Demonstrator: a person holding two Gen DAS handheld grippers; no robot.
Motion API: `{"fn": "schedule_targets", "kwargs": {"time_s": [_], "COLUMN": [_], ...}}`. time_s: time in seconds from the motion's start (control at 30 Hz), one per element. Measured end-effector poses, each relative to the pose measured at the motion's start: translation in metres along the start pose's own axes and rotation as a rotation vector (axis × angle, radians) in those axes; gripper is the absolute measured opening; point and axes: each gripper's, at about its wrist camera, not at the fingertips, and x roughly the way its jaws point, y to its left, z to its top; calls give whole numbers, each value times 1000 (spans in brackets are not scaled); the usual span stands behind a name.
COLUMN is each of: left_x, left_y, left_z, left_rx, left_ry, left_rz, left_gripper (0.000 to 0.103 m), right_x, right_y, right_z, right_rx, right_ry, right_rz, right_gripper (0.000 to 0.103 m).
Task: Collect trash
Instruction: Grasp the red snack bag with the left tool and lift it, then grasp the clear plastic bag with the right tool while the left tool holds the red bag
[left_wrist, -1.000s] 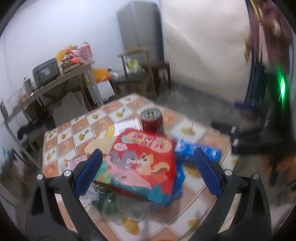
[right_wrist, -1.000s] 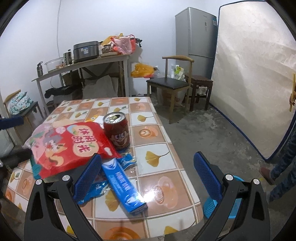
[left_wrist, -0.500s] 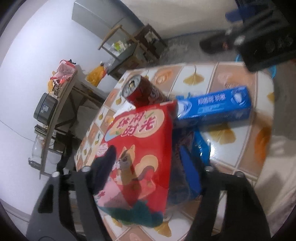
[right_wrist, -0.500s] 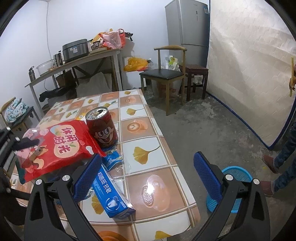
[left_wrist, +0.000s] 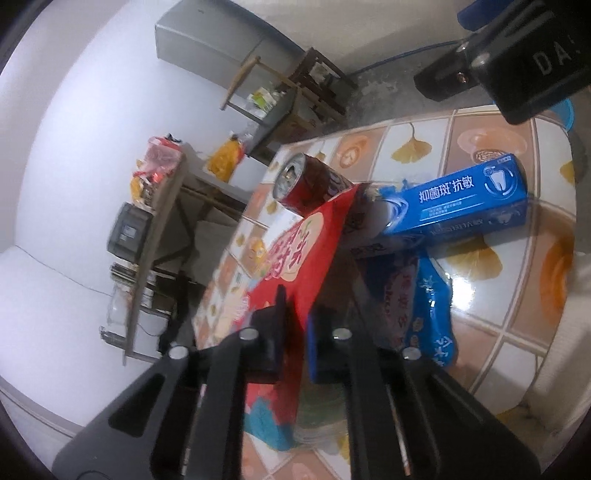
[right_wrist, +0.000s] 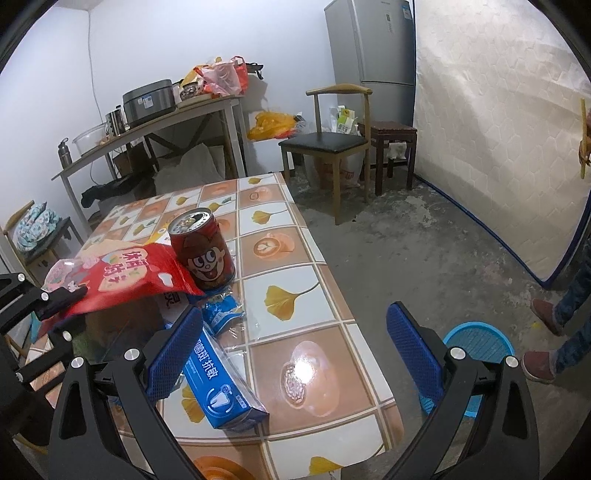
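Observation:
A red snack bag lies on the tiled table, leaning on a red drink can. My left gripper, rolled sideways, has its jaws closing on the bag's near edge, and the pads press on it. From the right wrist view the bag is lifted off the pile, with the left gripper at its left end. The can stands upright. A blue toothpaste box and a blue wrapper lie below my right gripper, which is open and holds nothing.
A blue plastic basket sits on the floor right of the table. A person's feet stand beside it. A wooden chair, stool, fridge and a cluttered side table line the far wall. A mattress leans at the right.
My left gripper rolled sideways, dropped toward the pile and shut on the red bag's edge. The bag's near end lifted. The right gripper drifted slightly and stayed open.

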Motion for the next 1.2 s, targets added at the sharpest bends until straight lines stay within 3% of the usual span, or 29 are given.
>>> {"fn": "schedule_targets", "kwargs": {"time_s": [0.23, 0.5, 0.6, 0.73, 0.93, 1.07, 1.17, 1.2], "left_x": [-21, -57, -72, -83, -104, -118, -125, -124], "left_y": [8, 46, 70, 113, 196, 241, 254, 254], "left_z": [-1, 0, -3, -18, -88, -154, -202, -220], "left_rx": [7, -112, -239, -469, -873, -1115, -1235, -1275], "left_ry": [-64, -167, -194, -189, -199, -221, -209, -188], "left_rz": [108, 251, 258, 186, 136, 105, 135, 140], "left_gripper": [0, 0, 0, 0, 0, 0, 0, 0], "right_x": [-10, -28, -34, -43, -55, -66, -73, -73], "right_y": [2, 0, -1, 1, 15, 45, 78, 94], "right_z": [0, 0, 0, 2, 7, 17, 26, 29], "right_rx": [-7, 0, 6, 3, -21, -84, -133, -131], "right_ry": [-20, -67, -75, -98, -115, -122, -110, -79], "right_rz": [2, 2, 1, 4, 70, 211, 396, 496], "right_gripper": [97, 97, 97, 97, 97, 97, 97, 97]}}
